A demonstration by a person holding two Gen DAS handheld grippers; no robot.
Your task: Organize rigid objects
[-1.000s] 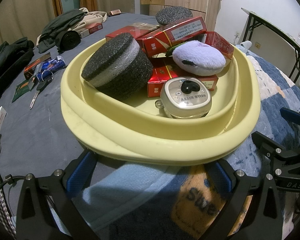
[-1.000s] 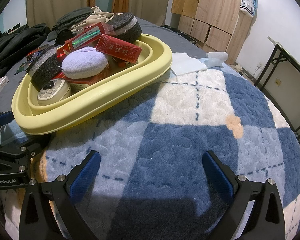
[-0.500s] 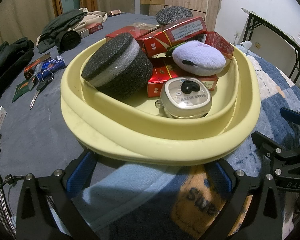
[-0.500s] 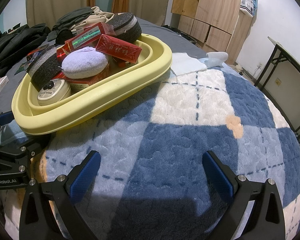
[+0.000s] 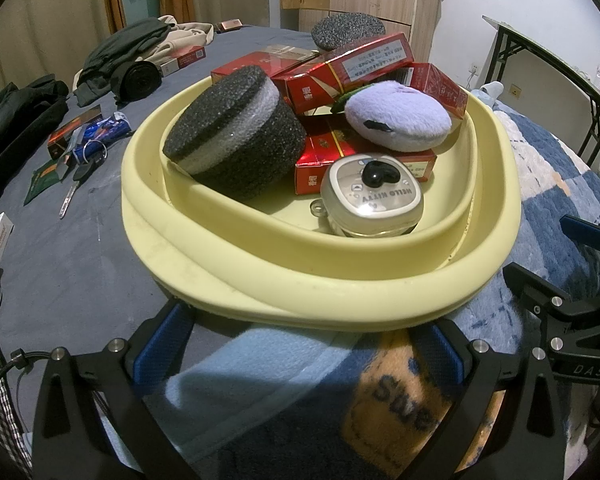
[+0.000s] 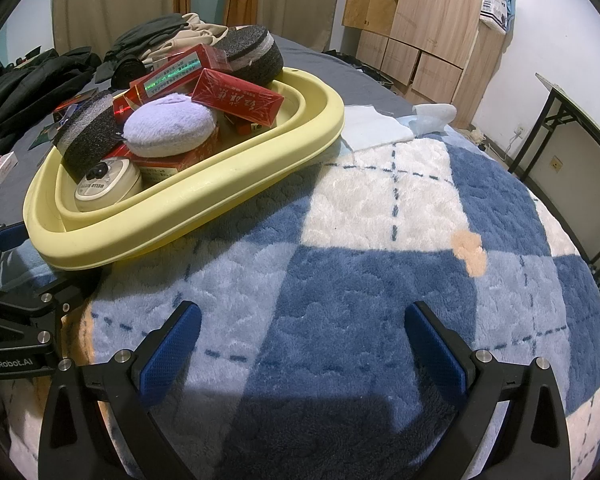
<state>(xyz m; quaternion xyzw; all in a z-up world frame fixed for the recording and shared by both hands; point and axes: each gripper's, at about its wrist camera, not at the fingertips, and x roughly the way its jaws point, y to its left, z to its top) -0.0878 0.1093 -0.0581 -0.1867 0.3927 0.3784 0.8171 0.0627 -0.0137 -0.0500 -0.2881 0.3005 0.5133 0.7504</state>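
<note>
Both claws, the left claw point(image 5: 300, 348) and right claw point(image 6: 302, 340), rest spread apart and empty before the full yellow basin point(image 5: 340, 292), unmoved since a second ago, so the sorting seems finished.

Yellow basin point(image 5: 300, 292) — foam pucks point(image 5: 236, 136), red boxes point(image 5: 340, 76)

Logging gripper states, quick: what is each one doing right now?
Left gripper: open, holding nothing, its fingers by the yellow basin's near rim.
Right gripper: open, empty, over the plaid blanket.
</note>
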